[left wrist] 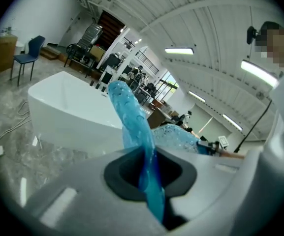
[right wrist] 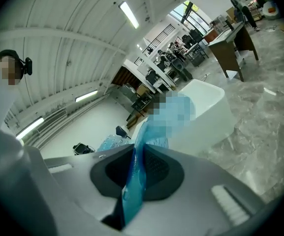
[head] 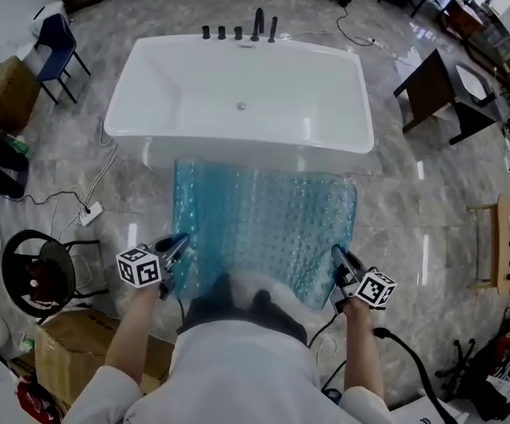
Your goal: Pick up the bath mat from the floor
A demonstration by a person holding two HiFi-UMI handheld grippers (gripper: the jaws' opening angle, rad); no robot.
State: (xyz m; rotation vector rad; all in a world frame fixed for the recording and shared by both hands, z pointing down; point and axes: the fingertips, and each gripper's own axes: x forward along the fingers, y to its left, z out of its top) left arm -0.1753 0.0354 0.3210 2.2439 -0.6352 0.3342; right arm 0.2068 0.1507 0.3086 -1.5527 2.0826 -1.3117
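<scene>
A translucent blue bath mat (head: 263,228) with a bubbled surface stretches from the foot of the white bathtub (head: 237,95) toward me. My left gripper (head: 173,250) is shut on the mat's near left corner, and my right gripper (head: 341,261) is shut on its near right corner. In the left gripper view the bath mat (left wrist: 134,127) rises as a blue strip pinched between the jaws. The right gripper view shows the bath mat (right wrist: 138,171) edge clamped the same way. The near edge is lifted; the far edge lies by the tub.
A cardboard box (head: 64,352) sits at my lower left beside a black round stool (head: 38,272). A power strip (head: 90,213) and cables lie left of the mat. A blue chair (head: 56,38) stands far left, a wooden chair (head: 436,91) far right. Marble floor (head: 431,201) surrounds the tub.
</scene>
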